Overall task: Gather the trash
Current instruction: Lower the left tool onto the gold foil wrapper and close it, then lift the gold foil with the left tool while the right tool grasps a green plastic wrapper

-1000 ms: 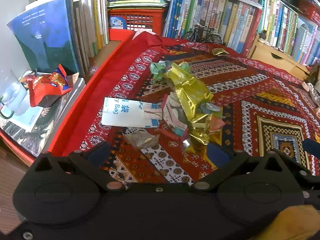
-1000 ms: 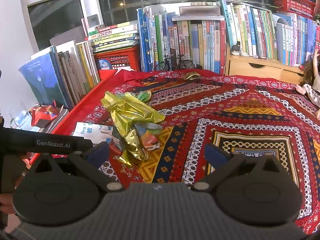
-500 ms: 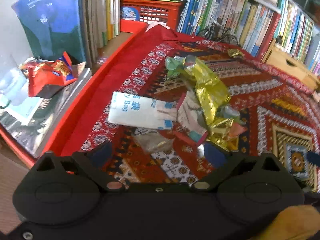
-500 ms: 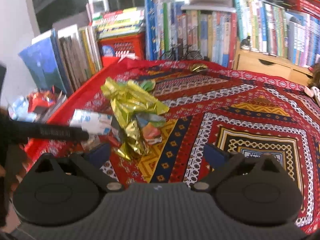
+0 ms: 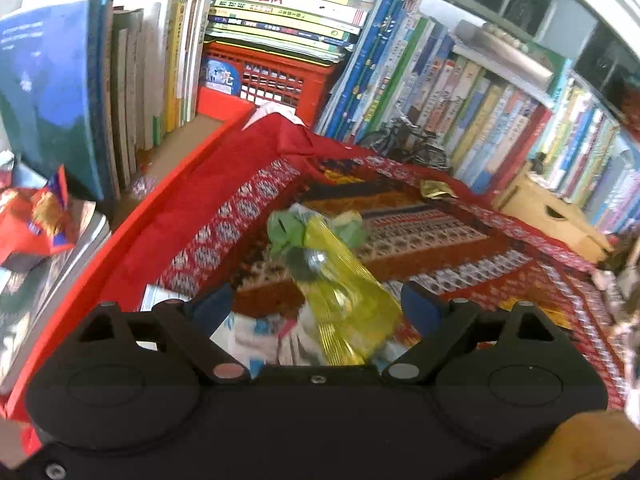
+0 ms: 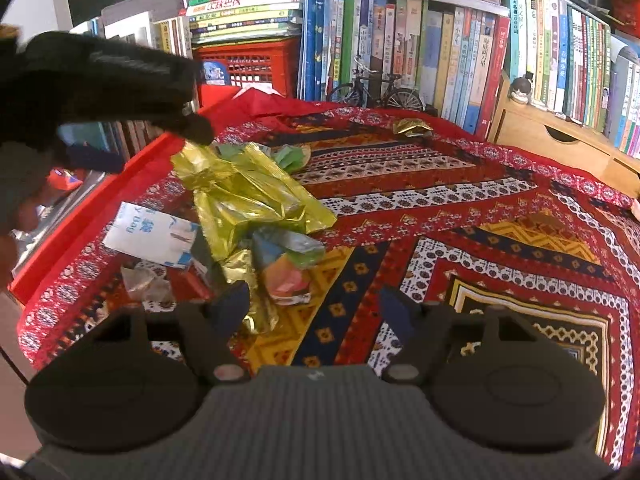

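Note:
A heap of trash lies on the patterned red cloth (image 6: 460, 216): a crumpled gold foil wrapper (image 6: 244, 196), a green wrapper (image 6: 290, 156), a white paper bag (image 6: 152, 232), a colourful wrapper (image 6: 288, 276) and a clear plastic scrap (image 6: 144, 280). My left gripper (image 5: 316, 310) hovers over the heap, its jaws closing. The gold foil wrapper (image 5: 344, 300) shows between them, untouched by the pads. In the right wrist view the left gripper (image 6: 200, 128) hangs above the foil's far end. My right gripper (image 6: 316, 308) is just short of the colourful wrapper, jaws closing on nothing.
A small gold wrapper (image 6: 410, 126) lies far back on the cloth near a toy bicycle (image 6: 376, 88). Rows of books (image 6: 440, 40), a red crate (image 6: 248, 64) and a wooden drawer box (image 6: 560, 140) ring the table. A red snack bag (image 5: 36, 216) lies at the left.
My left gripper has moved forward over the heap, so the white bag now sits under its base. My right gripper has come lower and closer to the heap. Both jaws have narrowed a little.

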The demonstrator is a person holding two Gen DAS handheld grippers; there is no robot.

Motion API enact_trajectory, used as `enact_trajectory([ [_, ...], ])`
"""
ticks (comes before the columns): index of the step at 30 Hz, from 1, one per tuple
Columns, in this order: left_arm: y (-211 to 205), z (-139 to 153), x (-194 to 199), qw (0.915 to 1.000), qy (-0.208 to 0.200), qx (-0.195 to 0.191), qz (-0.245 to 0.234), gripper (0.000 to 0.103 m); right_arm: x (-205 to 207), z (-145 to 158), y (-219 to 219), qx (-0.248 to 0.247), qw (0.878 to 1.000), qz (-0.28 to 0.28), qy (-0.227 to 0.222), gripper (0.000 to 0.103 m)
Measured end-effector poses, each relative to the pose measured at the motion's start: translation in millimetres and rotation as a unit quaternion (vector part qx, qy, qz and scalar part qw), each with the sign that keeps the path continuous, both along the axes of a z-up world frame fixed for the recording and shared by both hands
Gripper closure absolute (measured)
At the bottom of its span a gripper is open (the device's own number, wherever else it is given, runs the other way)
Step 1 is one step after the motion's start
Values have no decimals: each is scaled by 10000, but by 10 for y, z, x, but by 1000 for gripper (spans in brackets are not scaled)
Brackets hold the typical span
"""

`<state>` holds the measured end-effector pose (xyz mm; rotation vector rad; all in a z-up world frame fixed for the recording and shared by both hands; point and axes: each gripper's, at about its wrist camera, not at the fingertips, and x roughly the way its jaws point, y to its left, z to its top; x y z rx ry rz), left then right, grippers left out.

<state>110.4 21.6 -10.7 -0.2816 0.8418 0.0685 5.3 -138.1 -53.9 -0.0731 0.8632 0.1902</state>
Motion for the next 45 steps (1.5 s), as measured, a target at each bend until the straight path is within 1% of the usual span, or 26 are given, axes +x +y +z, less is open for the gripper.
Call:
enact_trajectory([
  [2, -50, -91, 121, 9997, 55, 227, -17, 12, 37, -33, -29, -8, 10000, -10, 61, 21],
  [4, -47, -193, 207, 9995, 211, 248, 36, 12, 73, -67, -64, 22, 9999, -46, 143, 22],
  [10, 49, -449, 344, 9974, 578, -186, 376, 13, 109, -134, -120, 120, 9995, -143, 272, 23],
  [13, 80, -519, 399, 9954, 714, -453, 452, 19, 127, -147, -116, 124, 9993, -169, 301, 23],
  [14, 89, -533, 414, 9943, 759, -586, 464, 22, 132, -152, -116, 122, 9993, -172, 306, 23],
  [15, 100, -550, 430, 9929, 811, -735, 475, 27, 141, -155, -115, 122, 9993, -175, 308, 23],
  [17, 116, -577, 459, 9899, 894, -993, 476, 32, 146, -160, -117, 126, 9992, -189, 316, 23],
  [19, 106, -575, 468, 9892, 881, -1080, 446, 43, 151, -169, -126, 142, 9992, -200, 328, 23],
  [20, 94, -568, 467, 9894, 852, -1115, 363, 53, 153, -175, -127, 144, 9991, -203, 336, 23],
  [21, 84, -555, 465, 9891, 834, -1177, 290, 58, 154, -177, -123, 141, 9991, -205, 343, 23],
  [22, 68, -536, 457, 9889, 821, -1219, 231, 59, 156, -181, -123, 141, 9991, -204, 348, 23],
  [23, 54, -515, 446, 9892, 794, -1219, 189, 71, 157, -183, -122, 145, 9991, -203, 354, 24],
  [24, 39, -488, 432, 9900, 733, -1197, 137, 78, 159, -190, -125, 154, 9990, -208, 361, 25],
  [27, 1, -403, 407, 9908, 664, -1180, -16, 81, 173, -201, -130, 193, 9988, -224, 392, 28],
  [29, -43, -330, 379, 9923, 577, -1081, -168, 82, 180, -206, -129, 209, 9987, -236, 403, 30],
  [31, -80, -250, 341, 9932, 475, -1024, -284, 83, 186, -209, -129, 222, 9986, -245, 414, 34],
  [33, -92, -171, 308, 9931, 384, -1049, -356, 83, 190, -212, -135, 244, 9984, -263, 427, 40],
  [35, -90, -107, 280, 9929, 317, -1079, -391, 84, 194, -212, -139, 268, 9983, -285, 440, 43],
  [41, -66, 102, 209, 9936, 78, -1028, -456, 85, 223, -215, -142, 338, 9980, -323, 432, 43],
  [45, 9, 189, 171, 9939, -13, -1030, -399, 86, 275, -241, -125, 374, 9979, -317, 415, 43],
])
